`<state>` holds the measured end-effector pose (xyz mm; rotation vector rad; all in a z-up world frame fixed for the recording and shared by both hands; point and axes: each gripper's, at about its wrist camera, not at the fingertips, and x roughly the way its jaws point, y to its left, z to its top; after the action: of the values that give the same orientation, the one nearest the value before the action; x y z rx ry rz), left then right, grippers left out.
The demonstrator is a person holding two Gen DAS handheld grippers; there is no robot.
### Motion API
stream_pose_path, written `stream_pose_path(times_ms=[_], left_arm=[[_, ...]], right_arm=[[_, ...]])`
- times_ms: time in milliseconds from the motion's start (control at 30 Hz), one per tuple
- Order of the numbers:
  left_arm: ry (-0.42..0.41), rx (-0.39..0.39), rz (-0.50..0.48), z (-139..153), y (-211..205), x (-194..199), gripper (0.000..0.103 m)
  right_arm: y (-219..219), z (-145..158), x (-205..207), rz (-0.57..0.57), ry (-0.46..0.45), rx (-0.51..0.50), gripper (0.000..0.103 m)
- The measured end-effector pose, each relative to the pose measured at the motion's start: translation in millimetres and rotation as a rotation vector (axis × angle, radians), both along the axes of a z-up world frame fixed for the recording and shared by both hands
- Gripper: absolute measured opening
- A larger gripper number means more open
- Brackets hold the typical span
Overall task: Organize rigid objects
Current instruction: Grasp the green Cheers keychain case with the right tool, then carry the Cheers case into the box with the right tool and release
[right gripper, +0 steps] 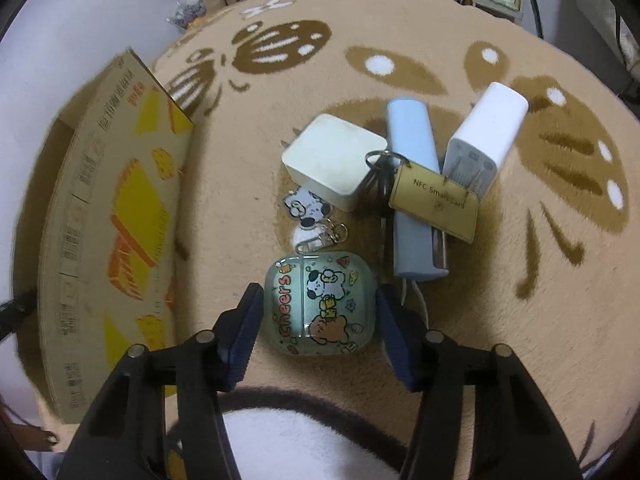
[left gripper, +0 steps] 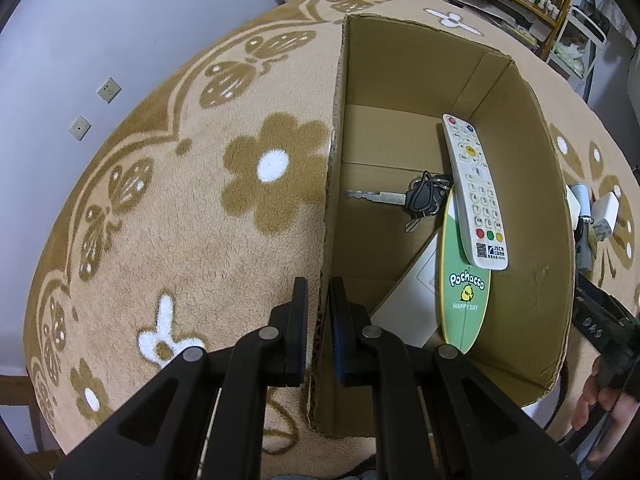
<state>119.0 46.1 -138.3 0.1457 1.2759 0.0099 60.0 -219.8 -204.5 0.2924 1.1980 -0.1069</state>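
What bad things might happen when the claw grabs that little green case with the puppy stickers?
1. The green case is rounded and glossy, and the right gripper fingers sit at its sides, so it may slip out.
2. Its keychain charm lies against the white charger, so lifting might drag or snag there.
3. The cardboard box already holds a remote, keys and a green card; a dropped case might knock them.

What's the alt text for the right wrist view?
Black right gripper has its jaws open either side of a glossy green cartoon-printed earbud case on a tan floral rug. Beyond lie a white square charger, pale blue cylinder, gold NFC tag; printed cardboard box at left.
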Motion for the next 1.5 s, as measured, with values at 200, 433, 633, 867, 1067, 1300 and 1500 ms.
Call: stream_pose_path(times_ms=[200, 433, 633, 867, 1067, 1300, 1500], left_arm=[[-0.002, -0.001, -0.002, -0.2, 0.0, -0.4, 0.011], [-0.001, -0.004, -0.001, -0.2, -0.1, -0.4, 0.011], [-0.001, -0.004, -0.002, -0.1, 0.0, -0.4, 0.011], [-0.003, 0.004, -0.006, 0.2, -0.8, 0.0, 0.011], [-0.004, 0.005, -0.010, 1.2, -1.0, -0.8, 0.011], [-0.004, -0.004, -0.006, 1.7, -1.0, -1.7, 0.011], [-0.003, -0.006, -0.004, 1.2, 0.0, -0.5, 0.011]], right_arm=[[25.4, 5.5, -1.2, 0.080, -0.029, -0.116, 0.060], [29.7, 27.6, -2.1, 0.079, -0.101, -0.119, 0.060], [28.1, 53.2, 8.0, 0.046, -0.212, -0.073, 0.060], [42.5, 85.1, 4.7, 0.074, -0.322, -0.050, 0.060], [58.1, 115.9, 4.8, 0.130, -0.406, -0.019, 0.060], [75.0, 139.7, 19.6, 0.193, -0.465, 0.033, 0.060], [92.7, 158.1, 30.5, 0.277, -0.491, -0.011, 0.060]])
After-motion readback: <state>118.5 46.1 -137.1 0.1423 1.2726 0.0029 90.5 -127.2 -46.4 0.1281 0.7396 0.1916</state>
